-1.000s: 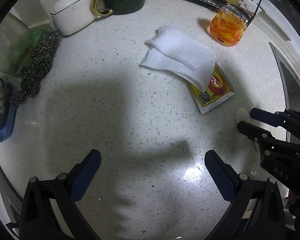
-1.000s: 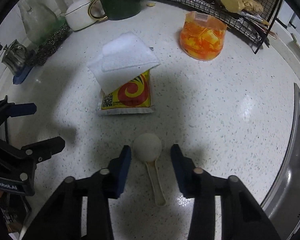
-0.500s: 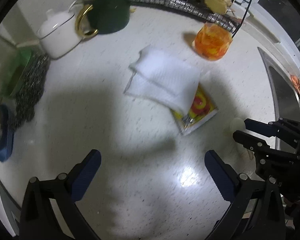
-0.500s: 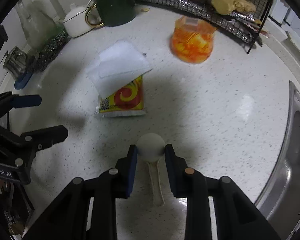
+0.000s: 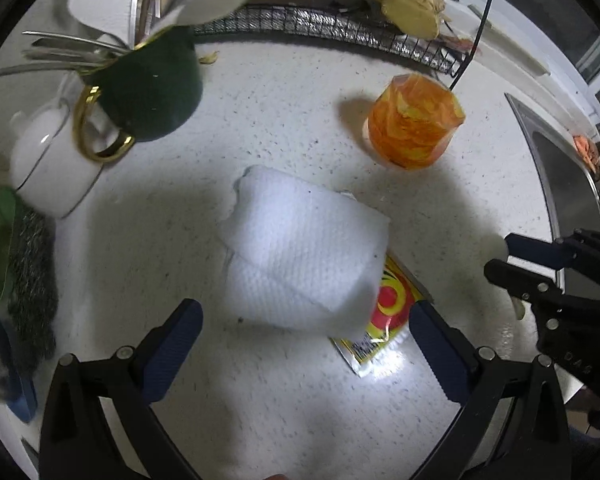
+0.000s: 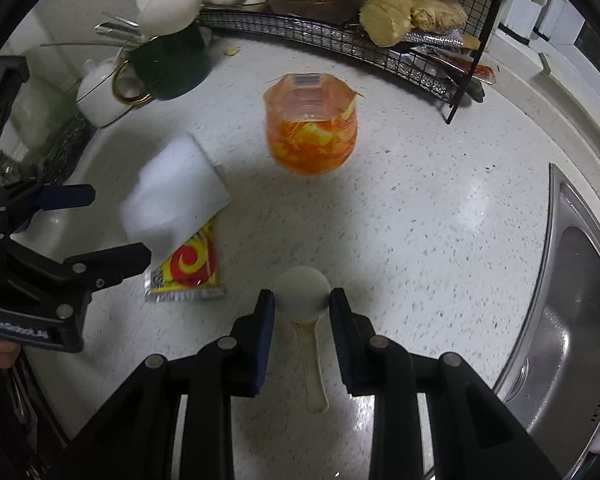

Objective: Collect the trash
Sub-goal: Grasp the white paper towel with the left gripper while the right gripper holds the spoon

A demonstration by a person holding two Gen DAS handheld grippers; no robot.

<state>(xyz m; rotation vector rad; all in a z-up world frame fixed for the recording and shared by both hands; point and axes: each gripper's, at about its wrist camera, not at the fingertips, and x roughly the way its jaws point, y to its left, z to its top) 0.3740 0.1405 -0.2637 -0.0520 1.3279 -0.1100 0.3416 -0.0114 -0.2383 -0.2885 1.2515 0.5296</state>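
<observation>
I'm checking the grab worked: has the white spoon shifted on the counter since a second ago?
Yes. Clamped in the right gripper, the white spoon has moved away from the yellow packet, toward the sink.

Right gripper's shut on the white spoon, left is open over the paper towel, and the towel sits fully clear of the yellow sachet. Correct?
Not quite. The paper towel is not clear of the yellow sachet: it lies over the sachet's upper part, as the left wrist view shows. The rest holds: the right gripper is shut on the white spoon, and the left gripper is open over the towel.
</observation>
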